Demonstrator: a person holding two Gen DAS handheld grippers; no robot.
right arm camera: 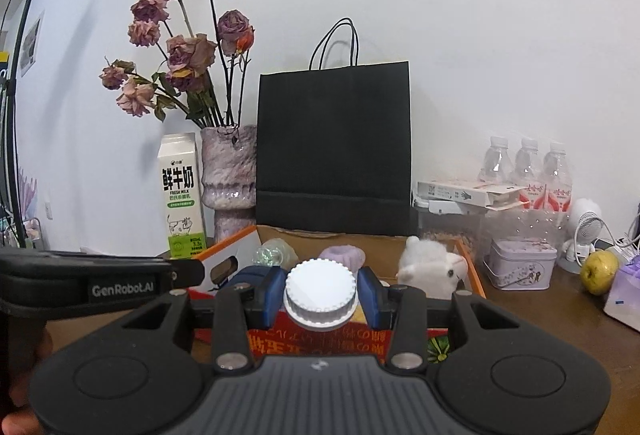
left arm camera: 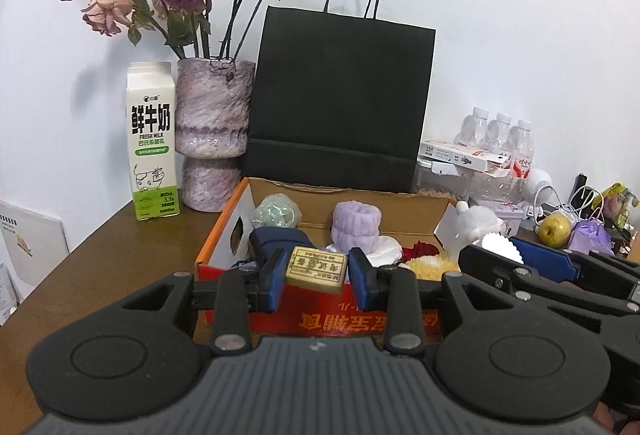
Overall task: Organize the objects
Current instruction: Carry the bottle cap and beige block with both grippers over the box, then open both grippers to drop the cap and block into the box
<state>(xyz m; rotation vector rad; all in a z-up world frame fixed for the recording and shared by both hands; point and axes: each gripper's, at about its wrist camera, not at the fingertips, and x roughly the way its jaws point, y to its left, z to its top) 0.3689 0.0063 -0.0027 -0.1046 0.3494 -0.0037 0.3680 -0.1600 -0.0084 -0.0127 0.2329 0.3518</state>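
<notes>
My left gripper (left arm camera: 316,271) is shut on a small tan soap bar (left arm camera: 316,270) with printed characters, held above the front edge of an open red and orange cardboard box (left arm camera: 224,223). My right gripper (right arm camera: 320,293) is shut on a white ridged round lid (right arm camera: 320,291), held over the same box (right arm camera: 472,267); it also shows in the left wrist view (left arm camera: 520,255). In the box lie a lilac knitted roll (left arm camera: 356,227), a pale green ball (left arm camera: 276,213), a dark blue item (left arm camera: 276,239) and a white plush toy (right arm camera: 434,267).
Behind the box stand a black paper bag (left arm camera: 340,103), a purple vase of dried roses (left arm camera: 214,135) and a milk carton (left arm camera: 152,139). At the right are water bottles (right arm camera: 528,167), a lilac tin (right arm camera: 520,269), a small white fan (right arm camera: 584,231) and a yellow-green apple (right arm camera: 600,271).
</notes>
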